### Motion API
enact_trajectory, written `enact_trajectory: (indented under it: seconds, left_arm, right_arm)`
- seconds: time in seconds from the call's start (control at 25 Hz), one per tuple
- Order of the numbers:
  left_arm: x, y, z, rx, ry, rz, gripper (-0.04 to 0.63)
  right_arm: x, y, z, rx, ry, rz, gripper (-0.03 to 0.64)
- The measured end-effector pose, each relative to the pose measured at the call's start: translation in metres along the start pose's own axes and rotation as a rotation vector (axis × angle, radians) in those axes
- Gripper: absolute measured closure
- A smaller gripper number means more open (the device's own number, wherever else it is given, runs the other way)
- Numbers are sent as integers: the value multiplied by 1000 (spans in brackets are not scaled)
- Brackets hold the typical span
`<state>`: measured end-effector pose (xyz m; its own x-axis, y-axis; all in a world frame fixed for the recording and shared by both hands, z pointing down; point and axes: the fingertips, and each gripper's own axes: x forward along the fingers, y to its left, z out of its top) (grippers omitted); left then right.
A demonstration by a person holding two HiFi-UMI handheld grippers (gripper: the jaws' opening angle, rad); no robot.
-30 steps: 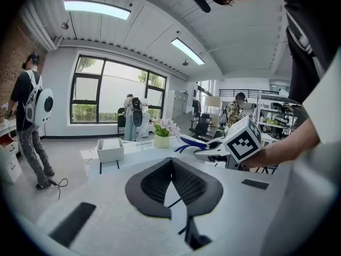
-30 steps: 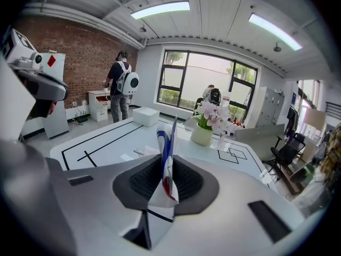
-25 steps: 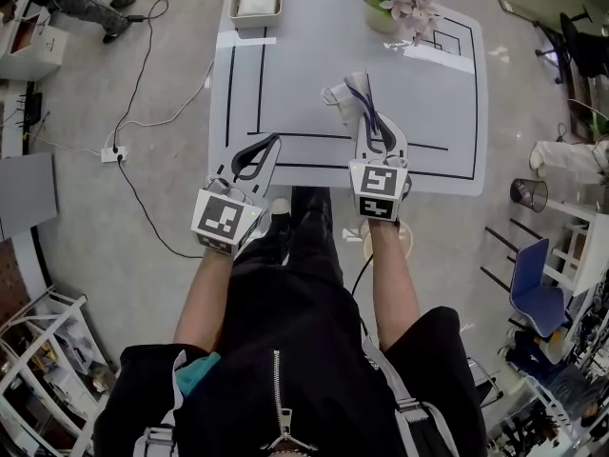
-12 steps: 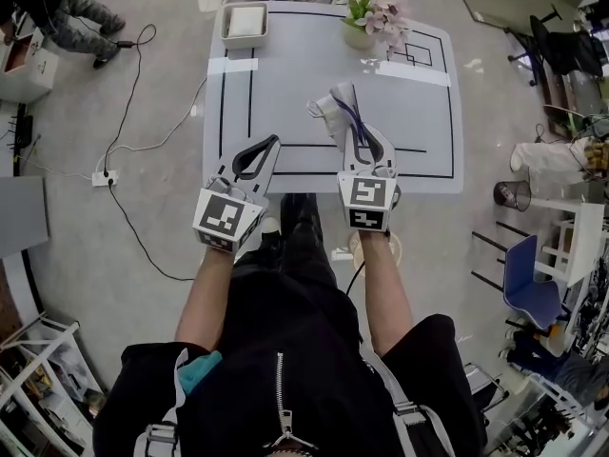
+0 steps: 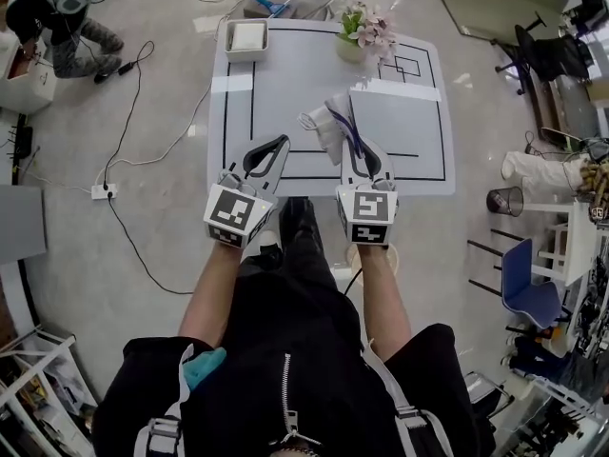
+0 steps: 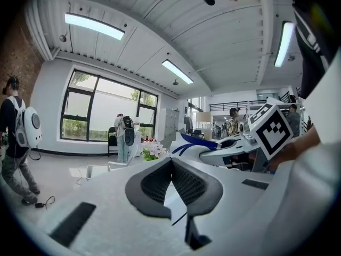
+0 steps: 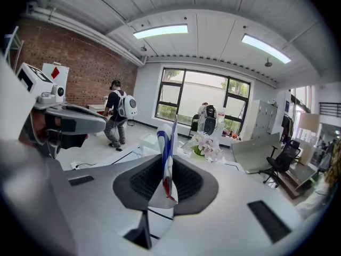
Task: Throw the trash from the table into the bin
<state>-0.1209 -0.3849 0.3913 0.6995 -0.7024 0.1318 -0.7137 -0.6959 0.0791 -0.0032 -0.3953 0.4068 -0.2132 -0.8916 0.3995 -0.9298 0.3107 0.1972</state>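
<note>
The trash is a crumpled white wrapper [image 5: 326,122] with blue and red stripes. It hangs above the near part of the white table [image 5: 295,74], pinched in my right gripper [image 5: 348,144]. In the right gripper view the wrapper [image 7: 164,143] stands on edge between the pads, and my right gripper [image 7: 166,167] is shut on it. My left gripper [image 5: 279,145] hovers beside it over the table's near edge. Its pads meet with nothing between them [image 6: 171,163]. A black mesh bin [image 5: 504,200] stands on the floor to the right of the table.
A white tray [image 5: 247,36] and a flower pot [image 5: 360,34] sit at the table's far edge. A person [image 5: 57,8] crouches at the far left, near a cable and power strip [image 5: 103,190]. A blue chair [image 5: 528,286] and shelving stand at right.
Both grippers have risen toward the camera, the right one lifting the wrapper higher off the table. The table now looks smaller and farther below.
</note>
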Motion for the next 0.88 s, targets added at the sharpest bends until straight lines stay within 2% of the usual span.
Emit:
enact_trajectory:
  seconds: [0.2, 0.4, 0.88]
  left_arm:
    - [-7, -2, 6, 5, -6, -7, 591]
    - [-14, -11, 10, 12, -16, -34, 591]
    - [-22, -37, 16, -7, -32, -99, 591]
  right_arm:
    - [-14, 12, 4, 21, -9, 0, 563]
    - [-33, 23, 9, 94, -25, 4, 563]
    - [-64, 28, -8, 168, -1, -27, 563]
